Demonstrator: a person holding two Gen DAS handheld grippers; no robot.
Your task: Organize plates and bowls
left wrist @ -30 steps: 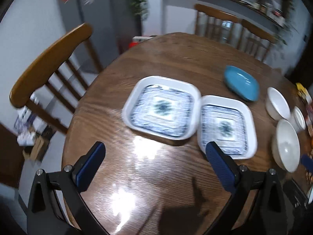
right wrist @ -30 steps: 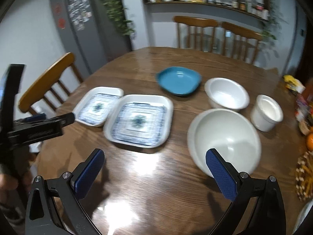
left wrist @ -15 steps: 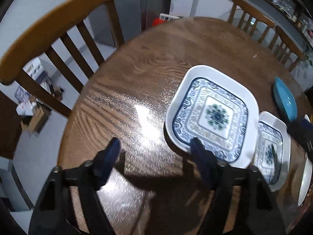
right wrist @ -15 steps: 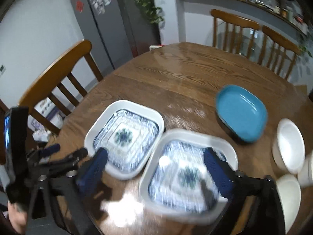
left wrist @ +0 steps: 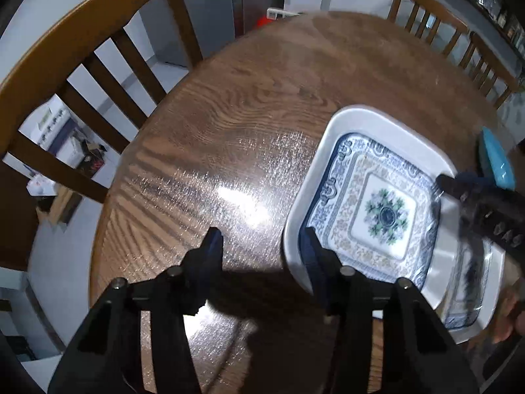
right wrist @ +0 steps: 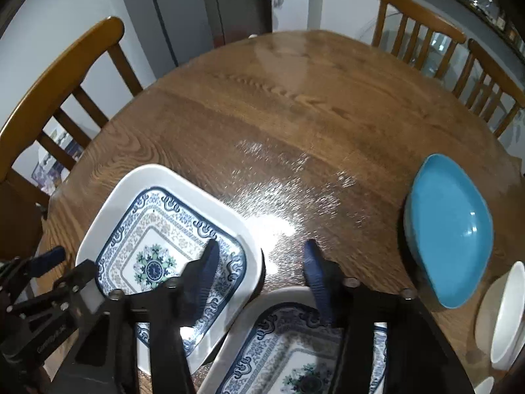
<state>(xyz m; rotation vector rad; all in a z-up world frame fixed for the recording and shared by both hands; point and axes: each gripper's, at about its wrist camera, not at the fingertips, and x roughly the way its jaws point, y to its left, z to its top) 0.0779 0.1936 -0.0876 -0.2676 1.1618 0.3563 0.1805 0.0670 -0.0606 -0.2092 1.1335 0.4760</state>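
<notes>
Two square white plates with blue patterns lie side by side on the round wooden table (left wrist: 262,98). My left gripper (left wrist: 262,249) straddles the left rim of the nearer-left plate (left wrist: 377,203): one finger is over the table, the other inside the plate. Its jaws are closing and the pads do not press the rim. My right gripper (right wrist: 261,261) straddles the right rim of that same plate (right wrist: 157,229), its jaws also closing without touching. The second plate (right wrist: 295,361) lies under the right gripper. Each gripper shows in the other's view: the right gripper (left wrist: 475,203), the left gripper (right wrist: 49,262).
A blue dish (right wrist: 449,229) sits to the right, with a white bowl (right wrist: 505,312) near the table's right edge. Wooden chairs (left wrist: 82,65) stand around the table, one just left of the plates. A person's hand (left wrist: 512,312) is at the right edge.
Both grippers came down onto the left patterned plate, the right one swinging left from the white bowls. Both pairs of jaws narrowed from wide open.
</notes>
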